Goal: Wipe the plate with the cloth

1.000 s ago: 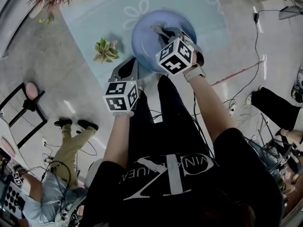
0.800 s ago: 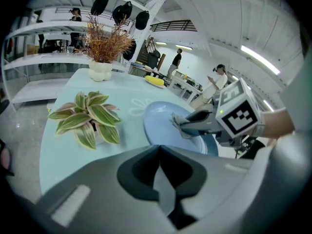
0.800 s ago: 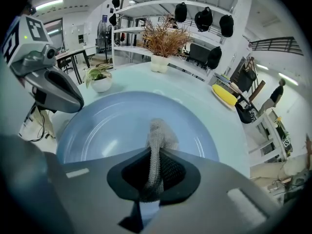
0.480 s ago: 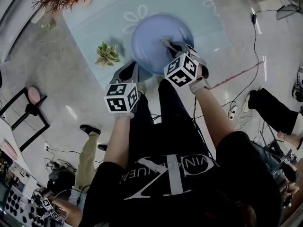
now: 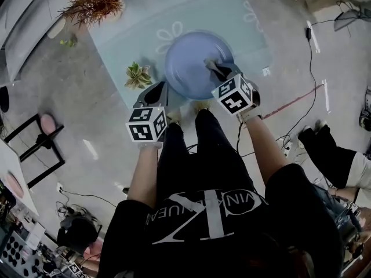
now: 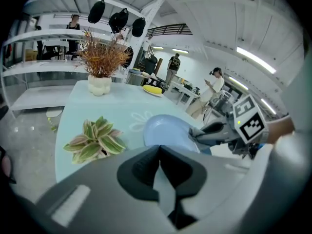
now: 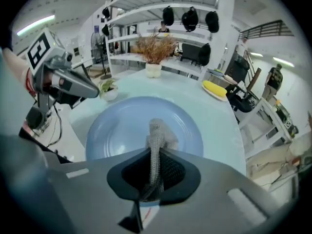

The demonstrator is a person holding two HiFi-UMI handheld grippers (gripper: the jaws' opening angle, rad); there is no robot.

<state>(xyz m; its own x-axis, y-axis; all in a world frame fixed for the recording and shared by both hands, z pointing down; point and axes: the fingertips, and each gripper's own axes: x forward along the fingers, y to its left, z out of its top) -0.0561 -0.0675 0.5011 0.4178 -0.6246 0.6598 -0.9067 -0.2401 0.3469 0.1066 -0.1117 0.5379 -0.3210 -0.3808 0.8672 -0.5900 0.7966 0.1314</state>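
Note:
A round blue plate (image 5: 188, 68) lies on the pale green table (image 5: 139, 28) near its front edge. My right gripper (image 5: 215, 68) is over the plate's right half, shut on a grey mesh cloth (image 7: 156, 140). The cloth's free end hangs down onto the plate (image 7: 117, 126). My left gripper (image 5: 154, 95) is at the table's front edge, left of the plate and apart from it. Its jaws are shut with nothing between them (image 6: 160, 152). The left gripper view shows the plate (image 6: 163, 130) and the right gripper (image 6: 217, 130) off to the right.
A small potted leafy plant (image 5: 138, 75) stands just left of the plate. A white vase of dried grass (image 5: 93, 2) stands at the table's far left, and a yellow object (image 7: 218, 88) lies at the far side. Cables run across the floor, where people stand.
My right gripper has slid the cloth to the right across the plate. The left gripper stays by the table's edge. People on the floor have walked on.

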